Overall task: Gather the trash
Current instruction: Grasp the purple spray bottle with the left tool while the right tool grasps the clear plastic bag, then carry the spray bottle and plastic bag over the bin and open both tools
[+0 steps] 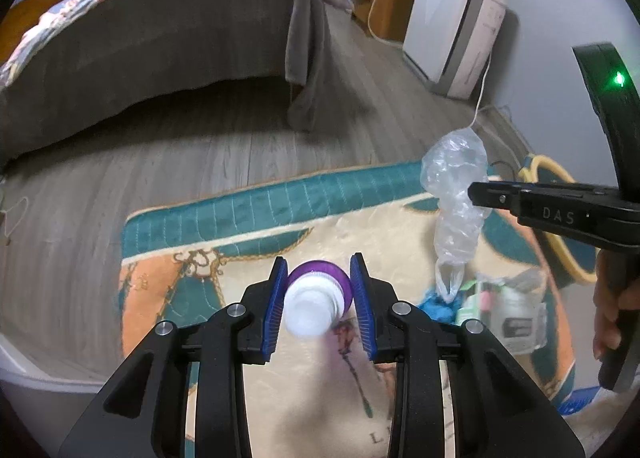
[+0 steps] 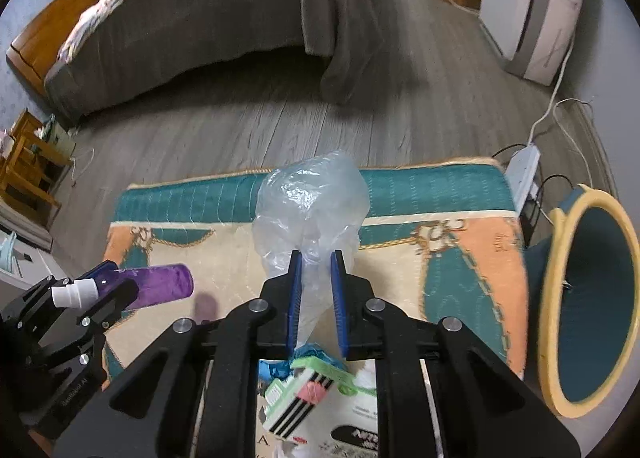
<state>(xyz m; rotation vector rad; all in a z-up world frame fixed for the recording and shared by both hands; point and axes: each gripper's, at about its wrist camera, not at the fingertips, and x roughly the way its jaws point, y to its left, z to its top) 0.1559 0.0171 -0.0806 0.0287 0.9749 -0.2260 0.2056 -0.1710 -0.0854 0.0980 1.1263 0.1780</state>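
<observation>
Now, reading off what you hold and why:
Left gripper (image 1: pixel 319 290): your jaws stand partly open and clamp the purple bottle (image 1: pixel 320 298) near its white cap, so it hangs clear of the rug (image 1: pixel 224 218).
Right gripper (image 2: pixel 316 290): your pads are pinched nearly shut on the neck of the clear plastic bag (image 2: pixel 310 198), whose crumpled body bulges beyond the fingertips.
Why held so: with a piece of trash in each gripper, both look ready for the teal bin (image 2: pixel 592 298) with the yellow rim, which lies tipped at the rug's right edge.
Left on the rug: a blue wrapper (image 2: pixel 280 364), a green-and-white packet (image 2: pixel 304 390), and white packaging lie under your right gripper.
Pose: both grippers point steeply down over the rug; your hand (image 1: pixel 610 314) shows on the right grip.
</observation>
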